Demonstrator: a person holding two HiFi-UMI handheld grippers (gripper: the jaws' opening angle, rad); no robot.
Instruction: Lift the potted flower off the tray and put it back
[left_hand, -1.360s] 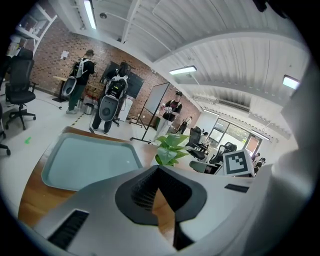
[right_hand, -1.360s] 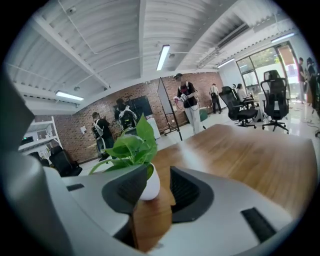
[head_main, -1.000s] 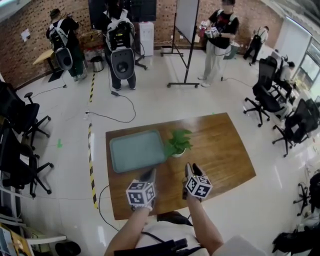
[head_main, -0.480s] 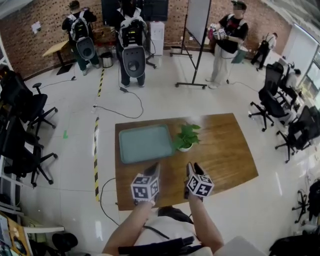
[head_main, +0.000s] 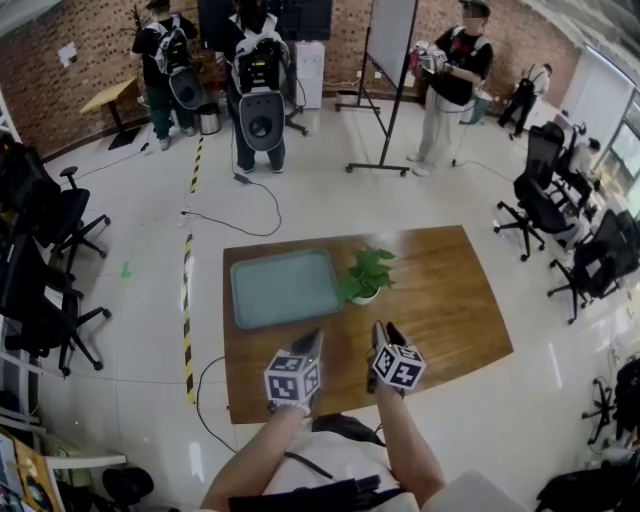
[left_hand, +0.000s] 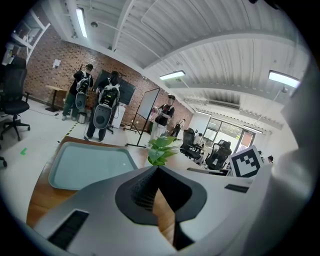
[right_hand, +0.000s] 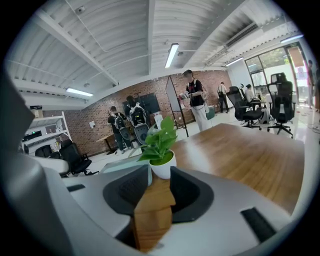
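Note:
The potted flower, green leaves in a small white pot, stands on the wooden table just right of the teal tray, not on it. The tray holds nothing. My left gripper hovers near the table's front edge, below the tray's right corner, jaws shut and holding nothing. My right gripper hovers in front of the plant, jaws a little apart and holding nothing. In the right gripper view the pot sits straight ahead past the jaws. In the left gripper view the flower is ahead and the tray to the left.
Several people stand on the far floor by a whiteboard stand. Black office chairs line the right side and more chairs the left. A yellow-black tape strip and a cable lie on the floor left of and beyond the table.
The head view has shifted a little and the people at the back have moved. Both grippers stay near the table's front edge; the flower stays beside the tray.

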